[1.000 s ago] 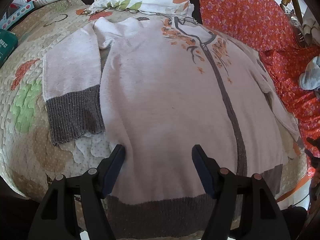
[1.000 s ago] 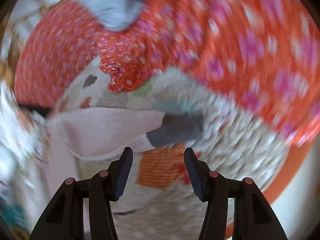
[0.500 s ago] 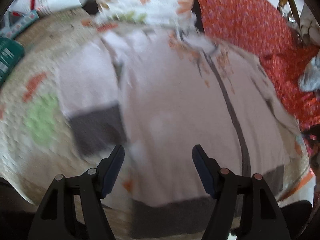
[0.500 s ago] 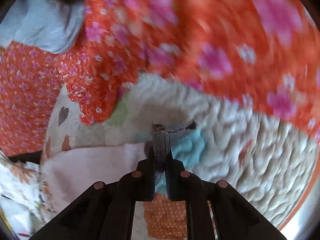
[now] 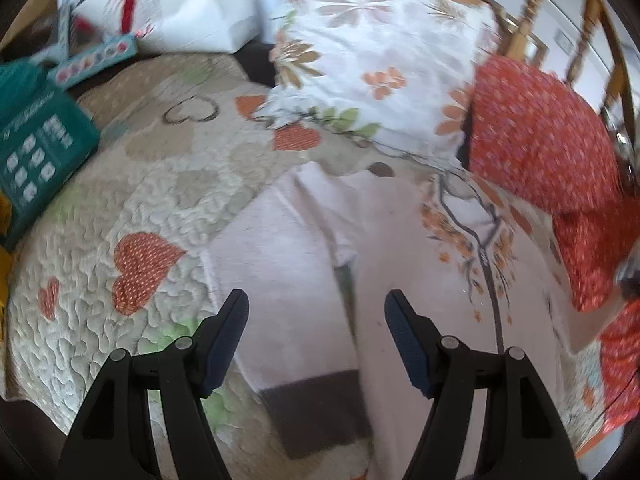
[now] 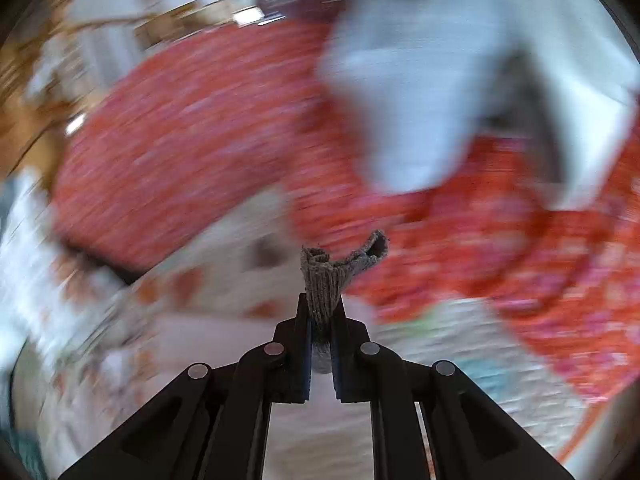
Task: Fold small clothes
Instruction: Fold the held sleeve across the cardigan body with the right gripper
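A pale pink knitted sweater (image 5: 420, 280) with grey ribbed cuffs and an orange branch print lies flat on a quilted bed cover (image 5: 120, 208). In the left wrist view its left sleeve (image 5: 280, 300) with the grey cuff (image 5: 320, 412) lies under my open, empty left gripper (image 5: 316, 308). In the right wrist view my right gripper (image 6: 322, 308) is shut on the other grey sleeve cuff (image 6: 336, 272), bunched and lifted; the view is blurred.
A white floral pillow (image 5: 372, 60) and an orange floral pillow (image 5: 540, 136) lie at the bed's far side. A teal box (image 5: 36, 160) sits at the left edge. A light grey garment (image 6: 420, 92) lies on orange floral fabric (image 6: 200, 140).
My right gripper closed on the right sleeve cuff and lifted it. My left gripper moved left and forward, from over the sweater's hem to over the left sleeve, still open.
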Tool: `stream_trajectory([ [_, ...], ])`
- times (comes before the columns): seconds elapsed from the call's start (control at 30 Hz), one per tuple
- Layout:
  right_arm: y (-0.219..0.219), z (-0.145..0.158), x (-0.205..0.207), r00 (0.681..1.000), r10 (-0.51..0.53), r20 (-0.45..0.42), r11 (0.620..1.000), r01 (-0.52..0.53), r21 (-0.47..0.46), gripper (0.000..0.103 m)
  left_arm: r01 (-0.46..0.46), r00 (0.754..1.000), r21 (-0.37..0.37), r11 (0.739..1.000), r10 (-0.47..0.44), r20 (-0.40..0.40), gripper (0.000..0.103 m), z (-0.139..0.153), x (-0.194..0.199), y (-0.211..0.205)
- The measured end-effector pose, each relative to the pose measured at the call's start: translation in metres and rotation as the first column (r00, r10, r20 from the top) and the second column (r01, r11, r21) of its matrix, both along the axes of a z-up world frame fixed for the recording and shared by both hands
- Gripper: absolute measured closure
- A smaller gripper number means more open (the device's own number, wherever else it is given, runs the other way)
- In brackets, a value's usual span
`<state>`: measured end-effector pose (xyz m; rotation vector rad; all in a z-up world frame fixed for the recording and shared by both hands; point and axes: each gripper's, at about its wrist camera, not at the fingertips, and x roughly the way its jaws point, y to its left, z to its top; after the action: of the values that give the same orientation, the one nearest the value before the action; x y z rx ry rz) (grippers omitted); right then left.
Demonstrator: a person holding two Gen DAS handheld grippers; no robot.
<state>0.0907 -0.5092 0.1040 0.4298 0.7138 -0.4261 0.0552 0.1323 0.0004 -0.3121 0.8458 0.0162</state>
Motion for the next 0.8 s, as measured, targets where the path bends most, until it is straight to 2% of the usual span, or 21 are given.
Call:
stream_trajectory([
  [0.07,0.055,-0.008,0.035,0.990,0.144,-0.002,0.989,-0.144,0.022,0.094,-0.020,1.000,-0.019,1.000,0.020,-0.014,0.033,-0.003,0.003,0.011],
  [0.13,0.114,-0.019,0.066,0.959,0.285,-0.010,0.958,-0.284,0.041,0.094,-0.041,0.999,-0.032,0.999,0.040,-0.015,0.033,-0.003,0.005,0.024],
  [0.2,0.173,-0.036,0.090,0.914,0.404,-0.030,0.914,-0.403,0.041,0.094,-0.069,0.997,-0.038,0.997,0.068,-0.018,0.033,-0.003,0.008,0.038],
  [0.33,0.289,-0.076,0.126,0.799,0.595,-0.093,0.804,-0.593,0.043,0.094,-0.165,0.986,-0.094,0.982,0.162,-0.034,0.033,-0.005,0.010,0.076],
  [0.5,0.384,-0.118,0.136,0.677,0.716,-0.171,0.692,-0.721,0.044,0.094,-0.246,0.969,-0.180,0.952,0.237,-0.072,0.033,-0.011,0.007,0.111],
  [0.57,0.410,-0.135,0.136,0.640,0.739,-0.208,0.658,-0.752,0.024,0.094,-0.254,0.967,-0.196,0.947,0.244,-0.076,0.033,-0.012,0.007,0.116],
  [0.63,0.431,-0.149,0.136,0.610,0.757,-0.235,0.632,-0.775,0.024,0.094,-0.263,0.964,-0.194,0.945,0.254,-0.074,0.033,-0.011,0.007,0.118],
  [0.8,0.465,-0.169,0.134,0.561,0.777,-0.286,0.591,-0.806,0.025,0.094,-0.278,0.961,-0.185,0.943,0.272,-0.059,0.033,-0.006,0.005,0.119],
])
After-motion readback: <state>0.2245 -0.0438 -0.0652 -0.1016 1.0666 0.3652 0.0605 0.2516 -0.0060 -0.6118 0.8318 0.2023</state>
